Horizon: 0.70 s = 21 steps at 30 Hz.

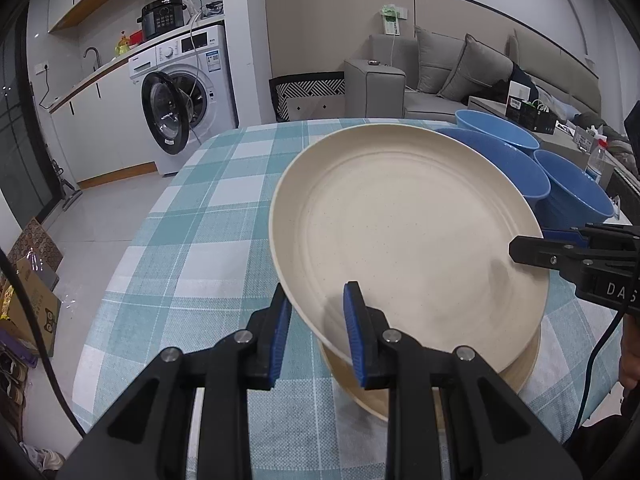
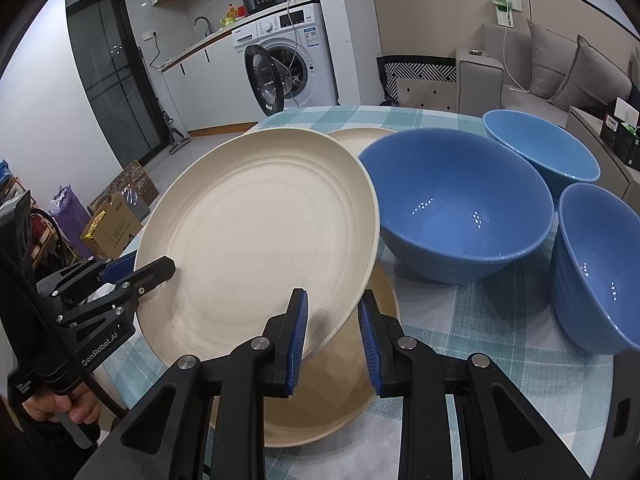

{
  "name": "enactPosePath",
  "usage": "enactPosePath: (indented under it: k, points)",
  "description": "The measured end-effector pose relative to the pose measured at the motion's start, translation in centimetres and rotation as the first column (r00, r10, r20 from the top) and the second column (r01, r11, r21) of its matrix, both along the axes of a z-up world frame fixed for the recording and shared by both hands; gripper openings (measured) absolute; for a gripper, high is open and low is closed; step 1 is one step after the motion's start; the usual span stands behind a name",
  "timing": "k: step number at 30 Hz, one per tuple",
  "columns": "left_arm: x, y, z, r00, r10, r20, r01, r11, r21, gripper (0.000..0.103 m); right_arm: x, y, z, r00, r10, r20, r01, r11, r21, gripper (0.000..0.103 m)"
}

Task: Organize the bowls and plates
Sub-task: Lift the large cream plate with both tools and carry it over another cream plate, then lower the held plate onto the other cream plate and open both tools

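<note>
Plates are the business at hand: a cream plate [image 1: 408,236] is held tilted in the air over the checked tablecloth [image 1: 192,216], gripped at two spots on its rim. The left gripper [image 1: 316,328] has its blue-padded fingers on either side of the plate's near edge, one pad under the rim and one over it, pinching it. The right gripper [image 2: 332,336] does likewise at its own near edge of the same plate; its left finger lies on the plate's upper face, the right finger sits just beyond the rim, and from this angle I cannot tell how firmly it bears. In the left wrist view, the right gripper's black finger reaches in from the right side onto the plate's rim.

Directly under the lifted plate, just past the fingertips, a second cream plate [image 2: 340,392] lies flat on the cloth. Beyond the raised plate's far rim, in the right wrist view, the edge of a third cream plate [image 2: 360,138] shows.

To the right of the right gripper's fingers stand three blue bowls, upright on the cloth: a near bowl [image 2: 596,272], a middle bowl [image 2: 460,208] close beside the tilted plate, and a far bowl [image 2: 540,144] behind them.

Farther off, past the table's end, a white washing machine [image 1: 188,92] stands with its door open, and a grey sofa [image 1: 460,68] lines the wall to the right.
</note>
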State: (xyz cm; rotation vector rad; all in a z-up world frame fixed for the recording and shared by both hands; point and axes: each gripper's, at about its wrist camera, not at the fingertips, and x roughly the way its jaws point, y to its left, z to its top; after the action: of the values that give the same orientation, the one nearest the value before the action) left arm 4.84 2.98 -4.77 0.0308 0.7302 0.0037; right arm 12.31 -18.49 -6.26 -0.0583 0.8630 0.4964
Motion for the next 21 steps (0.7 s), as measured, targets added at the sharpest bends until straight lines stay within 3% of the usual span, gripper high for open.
enactPosePath:
  k: [21]
  points:
    - [-0.7, -0.4, -1.0, 0.999, -0.009, -0.033, 0.009, 1.000, 0.012, 0.025, -1.2, -0.4, -1.8, 0.999, 0.005, -0.039, -0.006, 1.000, -0.017, 0.026]
